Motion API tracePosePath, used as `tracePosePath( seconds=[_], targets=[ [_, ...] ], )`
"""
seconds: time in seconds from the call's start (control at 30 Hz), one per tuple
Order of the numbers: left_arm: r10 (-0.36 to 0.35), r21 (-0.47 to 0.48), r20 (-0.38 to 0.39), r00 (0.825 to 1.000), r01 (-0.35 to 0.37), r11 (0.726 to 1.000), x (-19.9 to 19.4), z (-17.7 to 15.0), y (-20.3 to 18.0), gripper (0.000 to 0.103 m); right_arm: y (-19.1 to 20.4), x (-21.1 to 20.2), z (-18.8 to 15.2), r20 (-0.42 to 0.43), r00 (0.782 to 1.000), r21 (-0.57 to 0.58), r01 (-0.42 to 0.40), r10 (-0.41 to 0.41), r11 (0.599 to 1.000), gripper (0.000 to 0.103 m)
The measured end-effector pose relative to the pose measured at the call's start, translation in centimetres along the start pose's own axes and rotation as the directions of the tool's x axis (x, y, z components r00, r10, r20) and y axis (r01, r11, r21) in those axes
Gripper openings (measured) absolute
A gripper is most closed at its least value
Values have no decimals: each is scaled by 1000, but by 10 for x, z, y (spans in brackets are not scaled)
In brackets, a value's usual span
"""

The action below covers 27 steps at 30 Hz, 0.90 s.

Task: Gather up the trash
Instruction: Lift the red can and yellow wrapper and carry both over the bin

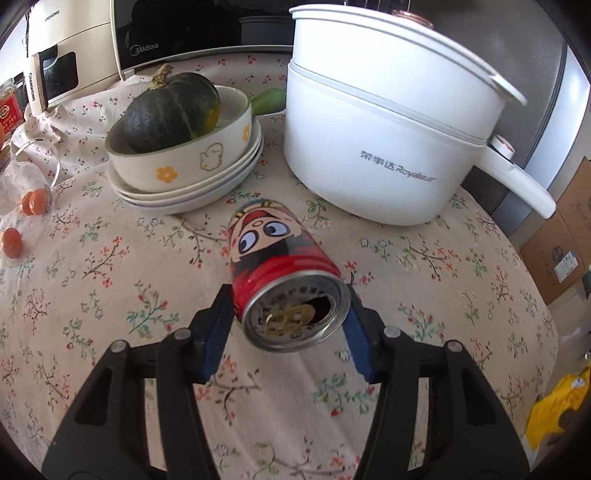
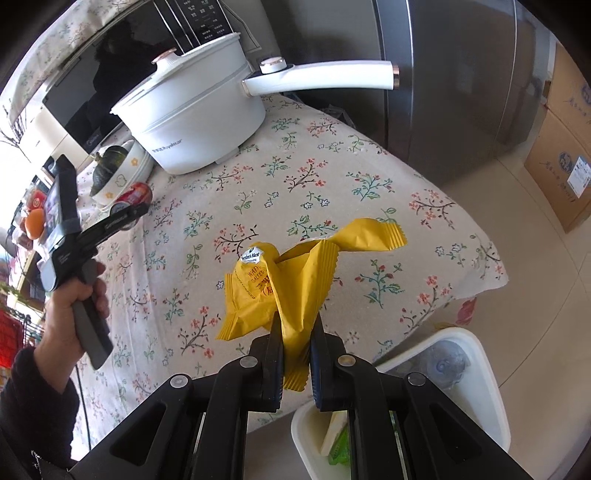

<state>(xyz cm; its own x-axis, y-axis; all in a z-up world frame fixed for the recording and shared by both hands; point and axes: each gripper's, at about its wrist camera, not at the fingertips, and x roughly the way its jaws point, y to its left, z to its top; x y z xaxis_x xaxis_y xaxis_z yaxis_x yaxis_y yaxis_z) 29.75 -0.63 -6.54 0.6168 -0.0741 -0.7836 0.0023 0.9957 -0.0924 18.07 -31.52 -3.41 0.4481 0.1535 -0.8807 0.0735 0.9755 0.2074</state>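
Observation:
My left gripper [image 1: 291, 295] is shut on a red drink can [image 1: 280, 266] with a cartoon face, held on its side just above the flowered tablecloth [image 1: 110, 280], its opened top toward the camera. The can [image 2: 136, 195] and the left gripper [image 2: 125, 214] also show in the right wrist view at the far left. My right gripper [image 2: 297, 325] is shut on a crumpled yellow snack wrapper [image 2: 291, 280], held above the table's near edge. A white trash bin [image 2: 484, 373] with some trash in it stands on the floor just below and to the right.
A white electric pot [image 1: 388, 122] with a long handle [image 2: 325, 75] stands behind the can. A bowl with a dark green squash [image 1: 170, 107] sits on stacked plates [image 1: 184, 188]. A microwave [image 1: 184, 33] is at the back. Small orange fruits [image 1: 33, 201] lie at the left. Cardboard boxes [image 2: 561, 147] stand on the floor.

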Motion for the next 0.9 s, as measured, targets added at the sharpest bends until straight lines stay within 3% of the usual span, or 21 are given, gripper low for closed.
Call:
tracePosePath(
  seconds=[0.37,0.6,0.8,0.9],
  targets=[
    [-107,50,-36,994,109,993,-73,-53,0,55,-11,-43,-30,55,998,1,15,-15,1000,12],
    [-210,64,-59,976,213,975,-109,-87,-7,55,-24,-57,-54,40,998,-11,41,-40,999,12],
    [-335,82,-81,939,341,936,-132,-108,-42,55,-51,-68,-79,15,997,4,77,-77,997,12],
    [-400,110,-104,911,410,905,-142,-119,-66,55,-70,-72,-91,-5,995,35,102,-102,994,12]
  ],
)
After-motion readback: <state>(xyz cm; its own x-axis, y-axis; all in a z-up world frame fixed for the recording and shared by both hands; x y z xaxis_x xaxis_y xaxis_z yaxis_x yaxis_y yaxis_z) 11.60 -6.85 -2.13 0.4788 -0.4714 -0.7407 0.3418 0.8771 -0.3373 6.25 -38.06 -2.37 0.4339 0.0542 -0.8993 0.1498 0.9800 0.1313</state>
